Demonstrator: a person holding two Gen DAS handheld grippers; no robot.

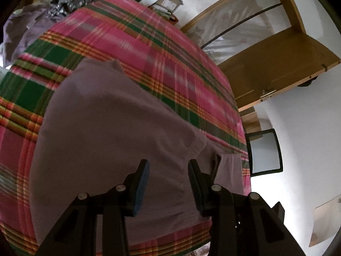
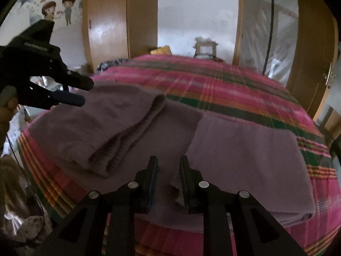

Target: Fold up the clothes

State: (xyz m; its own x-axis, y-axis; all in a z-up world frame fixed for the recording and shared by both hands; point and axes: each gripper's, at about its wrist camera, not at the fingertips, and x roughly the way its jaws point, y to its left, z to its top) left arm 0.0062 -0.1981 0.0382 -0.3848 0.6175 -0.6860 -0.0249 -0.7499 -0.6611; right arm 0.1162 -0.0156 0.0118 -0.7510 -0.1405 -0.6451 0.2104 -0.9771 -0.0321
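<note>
Hovering open right gripper [image 2: 169,162] above garment [image 2: 245,160]

Garment [image 2: 132,123] was plain dusty mauve, no print. Bedspread [image 1: 149,49] was plaid: pink base w/ green blocks, thin orange/yellow stripes. Grippers were black, pads [image 1: 140,187] blue. Wardrobe door [image 2: 106,36] was tan wood. Wall was white w/ cartoon kids sticker [image 2: 57,10]. Crumpled cloth [image 1: 70,0] at the far edge was grey w/ small pale floral print.

Mauve garment [image 2: 149,128] on plaid bedspread [image 2: 234,85], parted right gripper [image 2: 169,162] above it, left gripper [image 2: 85,91] at far left.
</note>
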